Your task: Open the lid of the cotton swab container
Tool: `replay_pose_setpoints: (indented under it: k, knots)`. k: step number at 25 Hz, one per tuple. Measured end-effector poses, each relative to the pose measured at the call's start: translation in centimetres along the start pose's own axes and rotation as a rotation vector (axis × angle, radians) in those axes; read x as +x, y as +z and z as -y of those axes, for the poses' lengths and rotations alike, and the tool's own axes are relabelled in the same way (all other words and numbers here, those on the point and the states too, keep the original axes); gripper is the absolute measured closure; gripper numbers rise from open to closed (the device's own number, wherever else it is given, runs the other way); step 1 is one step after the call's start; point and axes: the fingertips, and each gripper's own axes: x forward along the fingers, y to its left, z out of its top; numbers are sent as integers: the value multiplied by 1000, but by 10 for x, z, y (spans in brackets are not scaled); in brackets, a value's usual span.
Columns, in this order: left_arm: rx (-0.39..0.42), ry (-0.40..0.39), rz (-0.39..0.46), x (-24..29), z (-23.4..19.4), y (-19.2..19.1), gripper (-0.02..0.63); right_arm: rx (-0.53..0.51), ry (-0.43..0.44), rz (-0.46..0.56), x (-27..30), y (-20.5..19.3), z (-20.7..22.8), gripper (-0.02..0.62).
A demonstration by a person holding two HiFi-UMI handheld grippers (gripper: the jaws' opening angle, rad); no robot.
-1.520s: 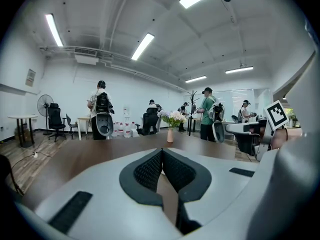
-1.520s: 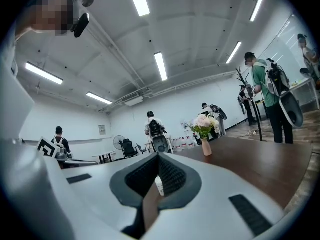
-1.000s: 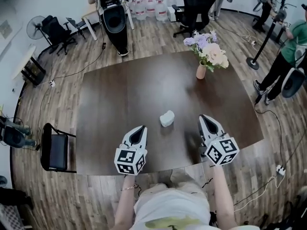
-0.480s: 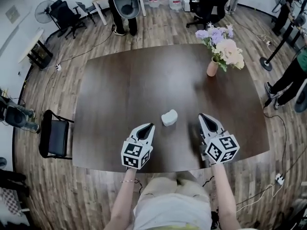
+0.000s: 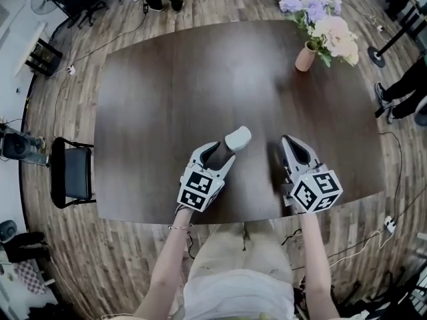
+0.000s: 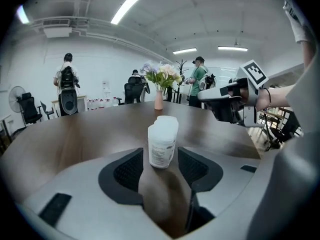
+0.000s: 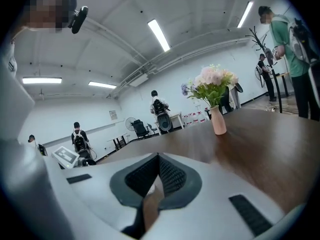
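Note:
The cotton swab container [image 5: 238, 139] is a small white plastic tub with a printed label, standing upright on the dark wooden table [image 5: 200, 79] with its lid on. My left gripper [image 5: 218, 147] reaches it from the near left. Its jaws have just been opening, and in the left gripper view the container [image 6: 162, 141] stands between the tips of my left gripper [image 6: 160, 155], whose pads are clear of it. My right gripper [image 5: 288, 141] hangs shut and empty to the container's right. The jaws of my right gripper [image 7: 158, 157] meet in its own view.
A pink vase of flowers [image 5: 305, 55] stands at the table's far right, also visible in the right gripper view as the vase [image 7: 218, 120]. A black chair [image 5: 70, 172] sits off the table's left edge. Several people and office chairs stand beyond the table.
My left gripper moved forward and right up to the container, and its jaws opened around it. The right gripper sank a little and stayed shut. The head view tilted further down.

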Motion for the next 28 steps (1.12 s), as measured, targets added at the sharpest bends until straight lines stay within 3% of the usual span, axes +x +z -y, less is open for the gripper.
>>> replay_pose_setpoints:
  k: [3, 6, 20, 23, 28]
  knots:
    - [26, -14, -30, 15, 0, -5, 328, 27, -21, -2, -4, -7, 6, 574]
    - [40, -40, -44, 26, 3, -7, 307, 38, -41, -6, -8, -13, 10, 574]
    - [87, -94, -89, 58, 10, -3, 311, 68, -111, 4, -23, -22, 20, 574]
    - [119, -87, -104, 61, 10, -5, 356, 70, -120, 11, -26, -20, 24, 574]
    - [92, -111, -107, 59, 12, -6, 360, 66, -122, 19, -28, -16, 28, 574]
